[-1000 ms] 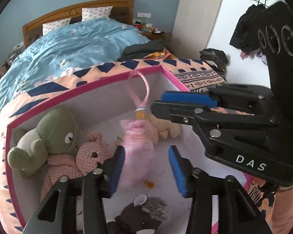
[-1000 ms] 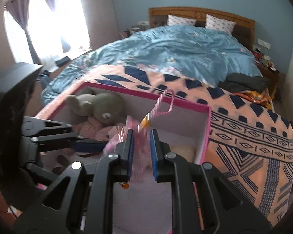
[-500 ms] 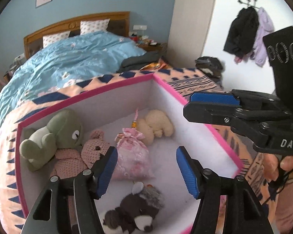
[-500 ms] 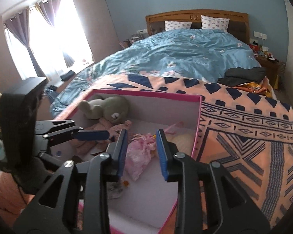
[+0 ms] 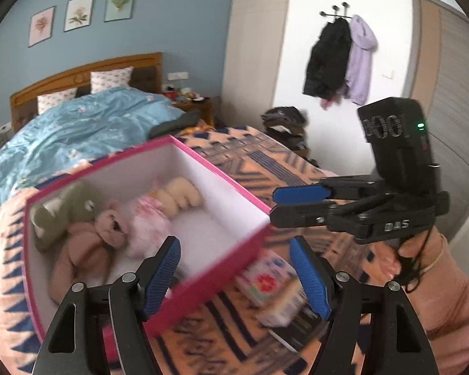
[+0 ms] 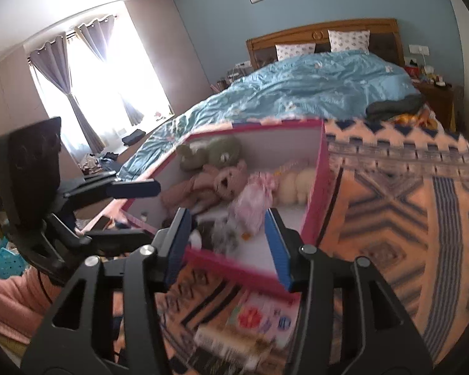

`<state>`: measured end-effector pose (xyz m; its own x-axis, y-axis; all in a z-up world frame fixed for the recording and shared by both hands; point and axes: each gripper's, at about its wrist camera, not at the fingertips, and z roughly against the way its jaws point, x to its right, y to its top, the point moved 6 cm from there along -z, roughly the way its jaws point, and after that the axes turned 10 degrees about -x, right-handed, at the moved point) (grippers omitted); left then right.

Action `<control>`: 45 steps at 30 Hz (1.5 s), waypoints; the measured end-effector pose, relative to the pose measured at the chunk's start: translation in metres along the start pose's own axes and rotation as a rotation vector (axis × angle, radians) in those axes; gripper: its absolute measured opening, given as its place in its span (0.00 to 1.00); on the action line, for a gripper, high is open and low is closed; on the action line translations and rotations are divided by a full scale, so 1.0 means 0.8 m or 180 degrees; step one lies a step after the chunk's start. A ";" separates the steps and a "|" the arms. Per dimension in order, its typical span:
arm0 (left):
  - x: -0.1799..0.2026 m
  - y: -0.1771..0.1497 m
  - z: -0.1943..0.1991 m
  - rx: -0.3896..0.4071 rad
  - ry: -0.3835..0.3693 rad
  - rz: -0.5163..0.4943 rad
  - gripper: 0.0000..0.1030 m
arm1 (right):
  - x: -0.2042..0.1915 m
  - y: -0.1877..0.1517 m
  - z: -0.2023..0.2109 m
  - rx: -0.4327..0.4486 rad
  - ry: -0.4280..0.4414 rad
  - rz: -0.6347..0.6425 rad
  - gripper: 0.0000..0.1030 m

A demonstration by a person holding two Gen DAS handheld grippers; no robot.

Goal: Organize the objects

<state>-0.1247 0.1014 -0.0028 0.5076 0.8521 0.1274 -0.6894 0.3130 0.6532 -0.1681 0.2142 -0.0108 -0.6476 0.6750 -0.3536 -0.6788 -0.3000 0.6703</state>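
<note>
A pink-rimmed white box [image 5: 222,184] [image 6: 323,168] stands on the patterned bedspread. In it lie a green plush [image 5: 68,209] [image 6: 212,153], a pink bear [image 5: 109,228] [image 6: 225,181], a pink lace pouch [image 5: 147,225] [image 6: 253,200], a cream plush [image 5: 178,193] [image 6: 297,184] and a dark plush [image 6: 225,234]. My left gripper [image 5: 234,276] is open and empty, above the box's near corner. My right gripper [image 6: 226,248] [image 5: 276,206] is open and empty, above the box's near rim. A white floral-print box [image 5: 272,287] [image 6: 253,322] lies on the bedspread beside the box.
The bed has a blue duvet [image 6: 312,90] and a wooden headboard [image 5: 84,72]. Dark folded clothes [image 6: 394,106] lie on the bedspread. Coats [image 5: 340,59] hang on the wall. A clothes pile [image 5: 284,125] sits on the floor. A curtained window [image 6: 93,87] is at the left.
The right gripper let go of the pink pouch, which now lies in the box. Both grippers drew back and up from the box; the right one opened wider.
</note>
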 end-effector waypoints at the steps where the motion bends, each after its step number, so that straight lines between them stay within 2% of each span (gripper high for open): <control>1: 0.009 -0.010 -0.004 -0.0046 -0.0078 0.0001 0.72 | 0.002 -0.012 0.000 -0.0032 -0.0020 -0.0030 0.50; 5: 0.030 -0.040 -0.025 -0.0202 -0.0308 0.0078 0.72 | 0.014 -0.053 0.003 -0.0127 -0.0101 -0.0185 0.50; 8: 0.040 -0.065 -0.051 -0.0397 -0.0329 0.0117 0.72 | 0.023 -0.079 0.001 -0.0186 -0.0098 -0.0330 0.50; 12: 0.042 -0.086 -0.076 -0.0623 -0.0504 0.0279 0.72 | 0.035 -0.109 -0.010 -0.0296 -0.0065 -0.0530 0.50; 20: 0.043 -0.099 -0.090 -0.0689 -0.0548 0.0419 0.70 | 0.040 -0.133 -0.019 -0.0352 0.0036 -0.0714 0.50; 24: 0.048 -0.100 -0.097 -0.0733 -0.0672 0.0463 0.59 | 0.035 -0.136 -0.024 -0.0376 0.0079 -0.0716 0.50; 28: 0.054 -0.099 -0.101 -0.0732 -0.0797 0.0472 0.55 | 0.030 -0.139 -0.028 -0.0388 0.0155 -0.0713 0.50; 32: 0.058 -0.097 -0.099 -0.0702 -0.0799 0.0445 0.55 | 0.024 -0.140 -0.027 -0.0387 0.0119 -0.0669 0.50; 39: 0.059 -0.083 -0.077 -0.0504 -0.0826 0.0424 0.55 | 0.010 -0.131 -0.006 -0.0235 0.0125 -0.0580 0.50; 41: 0.058 -0.075 -0.074 -0.0433 -0.0784 0.0389 0.55 | 0.006 -0.122 0.000 -0.0158 0.0103 -0.0519 0.50; 45: 0.051 -0.059 -0.075 -0.0334 -0.0500 0.0300 0.55 | 0.004 -0.101 0.002 -0.0013 -0.0030 -0.0352 0.50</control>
<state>-0.1027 0.1466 -0.0733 0.5070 0.8065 0.3043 -0.7835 0.2839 0.5527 -0.1150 0.2421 -0.0650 -0.5654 0.7104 -0.4191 -0.7473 -0.2262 0.6248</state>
